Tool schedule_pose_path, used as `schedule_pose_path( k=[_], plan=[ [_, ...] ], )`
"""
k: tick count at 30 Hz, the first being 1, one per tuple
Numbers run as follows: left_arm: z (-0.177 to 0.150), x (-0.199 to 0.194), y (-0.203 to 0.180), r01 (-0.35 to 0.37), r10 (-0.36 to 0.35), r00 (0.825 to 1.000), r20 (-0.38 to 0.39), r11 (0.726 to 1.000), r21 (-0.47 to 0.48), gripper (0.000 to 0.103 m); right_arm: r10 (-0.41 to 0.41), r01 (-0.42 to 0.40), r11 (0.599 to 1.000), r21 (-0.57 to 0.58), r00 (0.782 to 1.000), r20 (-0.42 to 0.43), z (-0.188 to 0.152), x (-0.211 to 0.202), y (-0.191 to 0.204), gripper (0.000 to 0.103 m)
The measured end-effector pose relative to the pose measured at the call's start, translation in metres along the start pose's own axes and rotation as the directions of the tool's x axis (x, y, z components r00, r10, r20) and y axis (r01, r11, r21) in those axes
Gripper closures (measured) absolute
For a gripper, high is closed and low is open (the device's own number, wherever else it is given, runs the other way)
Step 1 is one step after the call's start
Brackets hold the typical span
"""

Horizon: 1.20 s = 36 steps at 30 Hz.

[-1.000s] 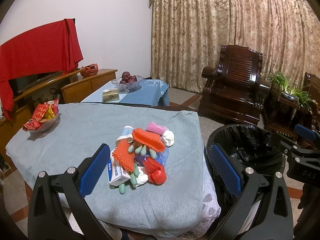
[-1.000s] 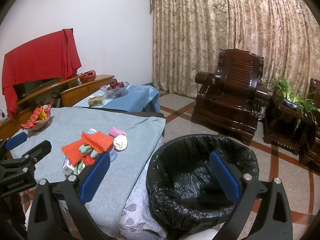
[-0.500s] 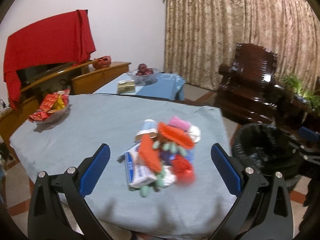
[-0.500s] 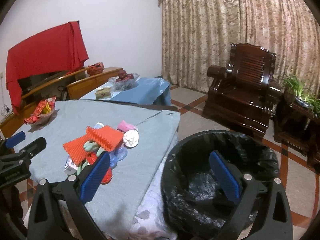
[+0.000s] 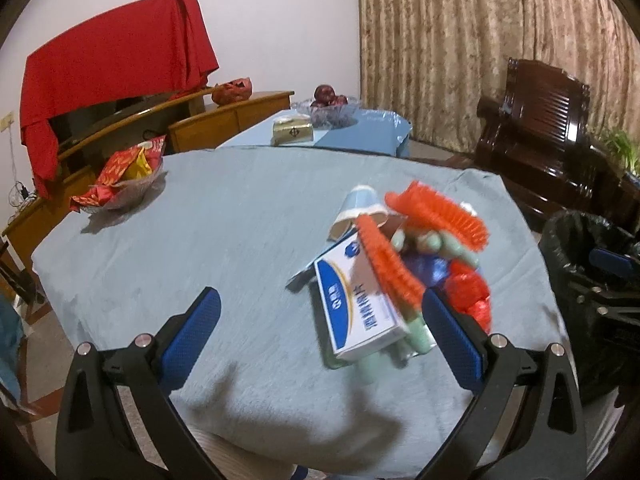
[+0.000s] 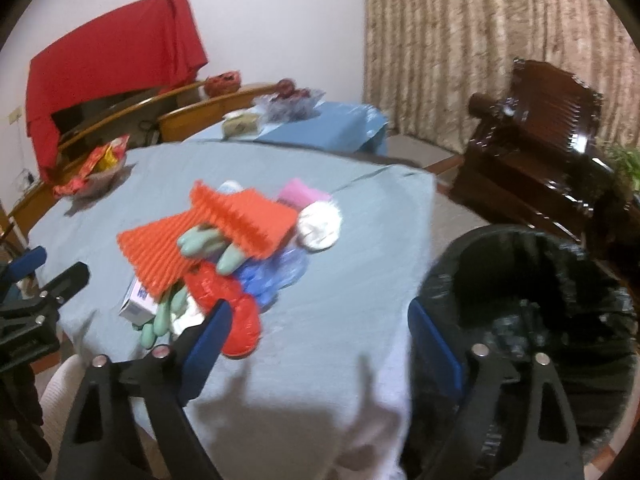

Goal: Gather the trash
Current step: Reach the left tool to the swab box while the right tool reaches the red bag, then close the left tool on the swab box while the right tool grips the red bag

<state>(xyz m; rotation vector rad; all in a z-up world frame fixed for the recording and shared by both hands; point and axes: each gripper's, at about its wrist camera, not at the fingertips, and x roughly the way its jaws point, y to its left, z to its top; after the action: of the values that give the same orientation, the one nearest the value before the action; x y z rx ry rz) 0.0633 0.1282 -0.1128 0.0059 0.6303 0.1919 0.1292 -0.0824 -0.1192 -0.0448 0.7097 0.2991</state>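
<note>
A trash pile lies on the grey-blue tablecloth (image 5: 224,240): a blue-and-white box (image 5: 356,304), orange ridged sheets (image 5: 436,212), green foam pieces (image 5: 452,246), a red wrapper (image 5: 472,292), a paper cup (image 5: 358,210), a white wad (image 6: 320,222) and a pink piece (image 6: 302,192). My left gripper (image 5: 320,332) is open just in front of the box, empty. My right gripper (image 6: 318,346) is open and empty, over the table's near edge beside the pile. A bin with a black bag (image 6: 532,304) stands right of the table.
A bowl of red snack packets (image 5: 120,180) sits at the table's far left. Behind is a blue-covered low table (image 5: 352,132) with a fruit bowl and a box. A dark wooden armchair (image 5: 548,140) and a wooden TV cabinet (image 5: 200,120) stand around.
Both grippers have moved in toward the table and swung left; the pile now looms larger in both views. Both stay open and empty.
</note>
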Motion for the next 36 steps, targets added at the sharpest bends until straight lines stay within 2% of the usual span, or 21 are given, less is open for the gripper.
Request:
schedule_pose_path(
  k=[10,14,17,20,26,33,36],
  plan=[
    [-0.001,0.025,0.01,0.014,-0.014,0.999,-0.03,1.0,-0.009,0.009,0.083,-0.089,0.994,-0.058,0.992,-0.093,-0.008,0.055,0.039,0.036],
    [-0.003,0.033,0.009,0.034,-0.034,0.998,-0.046,0.999,-0.008,0.009,0.133,-0.141,0.988,-0.056,0.982,-0.135,-0.013,0.066,0.044,0.05],
    [-0.006,0.039,0.007,0.048,-0.048,0.997,-0.062,0.999,-0.012,0.009,0.185,-0.194,0.98,-0.048,0.971,-0.153,-0.016,0.067,0.044,0.067],
    [-0.007,0.045,0.004,0.06,-0.061,0.995,-0.076,0.998,-0.018,0.009,0.203,-0.212,0.976,-0.046,0.967,-0.153,-0.016,0.062,0.042,0.072],
    [-0.008,0.057,-0.004,0.075,-0.077,0.991,-0.109,0.997,-0.024,0.009,0.186,-0.195,0.979,-0.057,0.973,-0.134,-0.013,0.053,0.035,0.073],
    [-0.013,0.082,-0.003,0.12,-0.132,0.974,-0.182,0.99,-0.075,0.009,0.184,-0.192,0.98,-0.05,0.974,-0.135,-0.012,0.053,0.03,0.073],
    [-0.017,0.09,-0.004,0.175,-0.192,0.959,-0.209,0.98,-0.095,0.025,0.182,-0.19,0.981,-0.047,0.974,-0.137,-0.011,0.055,0.031,0.073]
  ],
)
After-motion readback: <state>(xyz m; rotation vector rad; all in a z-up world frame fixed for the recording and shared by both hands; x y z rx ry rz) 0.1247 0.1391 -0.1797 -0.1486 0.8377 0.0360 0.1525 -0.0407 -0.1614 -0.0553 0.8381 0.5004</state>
